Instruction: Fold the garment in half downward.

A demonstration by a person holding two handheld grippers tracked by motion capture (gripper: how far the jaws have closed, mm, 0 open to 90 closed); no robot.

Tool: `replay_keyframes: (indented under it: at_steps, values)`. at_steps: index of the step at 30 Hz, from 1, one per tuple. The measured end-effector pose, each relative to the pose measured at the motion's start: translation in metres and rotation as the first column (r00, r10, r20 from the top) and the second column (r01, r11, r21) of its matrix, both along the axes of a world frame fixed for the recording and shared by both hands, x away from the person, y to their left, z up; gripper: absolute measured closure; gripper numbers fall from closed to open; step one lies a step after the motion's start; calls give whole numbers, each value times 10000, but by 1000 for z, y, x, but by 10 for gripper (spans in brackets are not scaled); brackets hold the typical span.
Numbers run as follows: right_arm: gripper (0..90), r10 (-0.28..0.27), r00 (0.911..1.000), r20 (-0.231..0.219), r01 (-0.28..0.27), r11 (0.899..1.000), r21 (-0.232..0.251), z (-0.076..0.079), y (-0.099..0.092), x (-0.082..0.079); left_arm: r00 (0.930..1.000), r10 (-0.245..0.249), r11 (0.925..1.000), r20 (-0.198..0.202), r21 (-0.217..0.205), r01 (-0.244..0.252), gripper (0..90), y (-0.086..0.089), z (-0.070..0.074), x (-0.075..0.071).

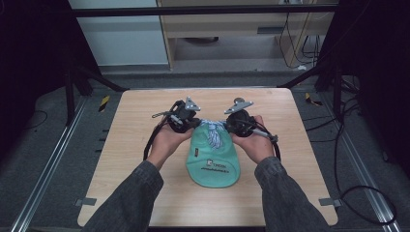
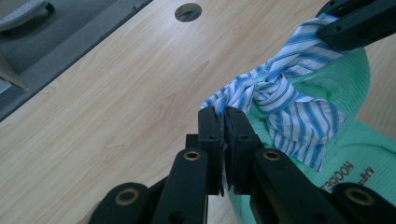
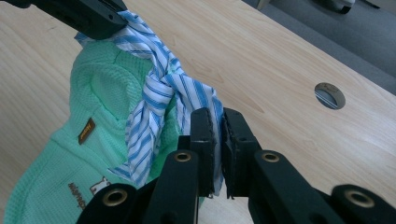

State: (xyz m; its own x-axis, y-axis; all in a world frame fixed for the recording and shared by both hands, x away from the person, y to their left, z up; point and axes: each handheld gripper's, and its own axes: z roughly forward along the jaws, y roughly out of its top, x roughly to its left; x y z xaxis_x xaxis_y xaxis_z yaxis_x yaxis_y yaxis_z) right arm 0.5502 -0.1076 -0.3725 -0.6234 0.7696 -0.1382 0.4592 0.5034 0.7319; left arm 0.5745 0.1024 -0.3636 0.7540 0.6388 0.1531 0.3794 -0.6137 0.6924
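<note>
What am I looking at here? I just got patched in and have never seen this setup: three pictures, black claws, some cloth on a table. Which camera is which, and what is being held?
There is no robot arm. A person stands at a light wooden table and holds a hand-operated two-jaw gripper in each hand.

The wide picture comes from a fixed camera above, looking forward and down. In it the left gripper is on the left and the right gripper on the right.

The other two pictures come from cameras riding on the grippers, each looking along its own black jaws.

On the table lies a mint-green knitted garment with a small printed logo. At its far end is a blue-and-white striped cloth, twisted into a knot.

Each gripper is shut on one end of the striped cloth: the left on one tail, the right on the other.
</note>
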Motion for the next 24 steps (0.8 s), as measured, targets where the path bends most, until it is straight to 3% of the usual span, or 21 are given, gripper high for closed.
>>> replay_keyframes:
  at_steps: [6, 16, 24]
  values:
    - [838, -26, 10000, -32, 25, 10000, -22, -9, -5, 4, 9999, -91, 9999, 86, 138, 90, 862, -5, -7, -1]
    - [837, 0, 10000, -62, 1, 10000, 31, -29, -6, -9, 9997, -145, 9996, 179, 248, 140, 861, -9, -24, -14]
    - [837, -50, 9999, 88, 50, 9999, 94, -26, -5, -8, 9999, -42, 9999, 148, 119, 41, 862, -7, -18, -2]
